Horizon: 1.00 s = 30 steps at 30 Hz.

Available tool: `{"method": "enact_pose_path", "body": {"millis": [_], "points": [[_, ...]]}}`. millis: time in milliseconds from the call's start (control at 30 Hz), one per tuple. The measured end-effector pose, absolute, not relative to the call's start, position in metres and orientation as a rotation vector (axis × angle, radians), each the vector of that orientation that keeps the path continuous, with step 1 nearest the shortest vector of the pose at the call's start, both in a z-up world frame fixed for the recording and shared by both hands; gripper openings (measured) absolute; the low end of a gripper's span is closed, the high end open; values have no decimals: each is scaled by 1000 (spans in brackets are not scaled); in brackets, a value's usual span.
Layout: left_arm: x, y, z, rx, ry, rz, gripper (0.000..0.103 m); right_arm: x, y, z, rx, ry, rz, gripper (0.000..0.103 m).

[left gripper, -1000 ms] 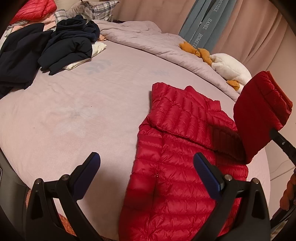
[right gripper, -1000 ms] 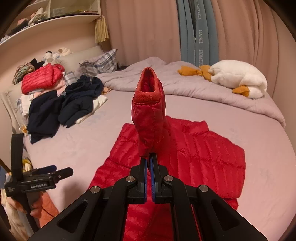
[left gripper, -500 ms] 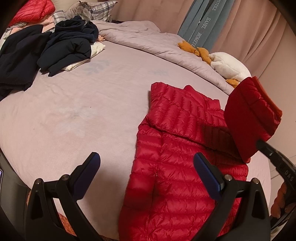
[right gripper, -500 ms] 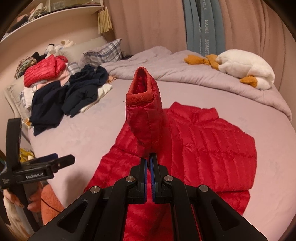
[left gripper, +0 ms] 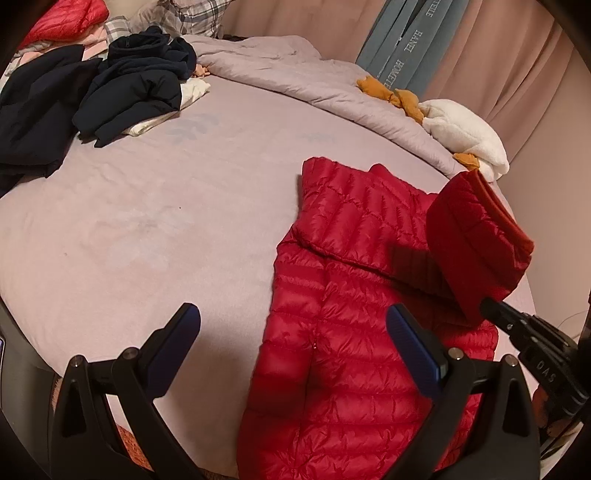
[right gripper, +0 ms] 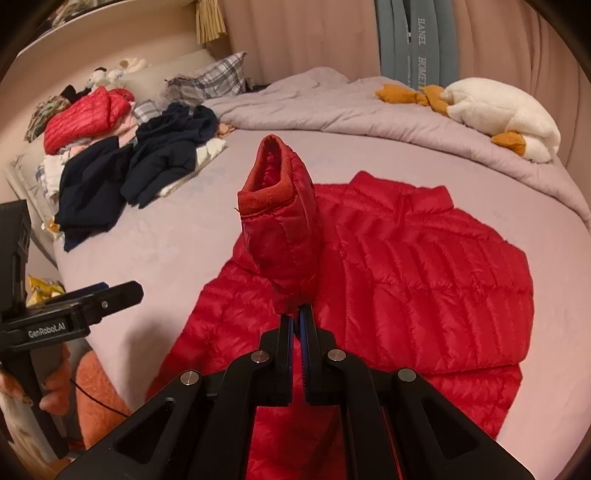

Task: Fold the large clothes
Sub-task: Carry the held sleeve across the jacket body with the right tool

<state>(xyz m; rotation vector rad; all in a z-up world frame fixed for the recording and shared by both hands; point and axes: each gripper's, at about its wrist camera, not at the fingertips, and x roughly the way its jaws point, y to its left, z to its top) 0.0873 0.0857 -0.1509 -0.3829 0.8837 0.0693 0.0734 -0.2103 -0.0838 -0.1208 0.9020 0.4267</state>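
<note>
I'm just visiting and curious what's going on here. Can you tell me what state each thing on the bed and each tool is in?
Red jacket: spread flat on the bed.
Sleeve: lifted off the jacket, cuff up.
Right gripper: shut on the sleeve.
Left gripper: open, holding nothing.
Dark clothes: heaped, unfolded.
Blanket: rumpled along the far side.
Bed: sheet mostly smooth.

Pink curtains (right gripper: 314,33) back a mauve-sheeted bed (left gripper: 147,221); a shelf (right gripper: 110,37), seemingly cluttered, runs above.
</note>
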Motion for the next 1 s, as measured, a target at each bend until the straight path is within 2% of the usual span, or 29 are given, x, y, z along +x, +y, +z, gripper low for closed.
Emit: {"method": "enact_pose_path", "body": {"millis": [1000], "points": [[89, 93, -167, -406, 923, 77, 101, 80, -193, -153, -178, 1116, 393, 5]]}}
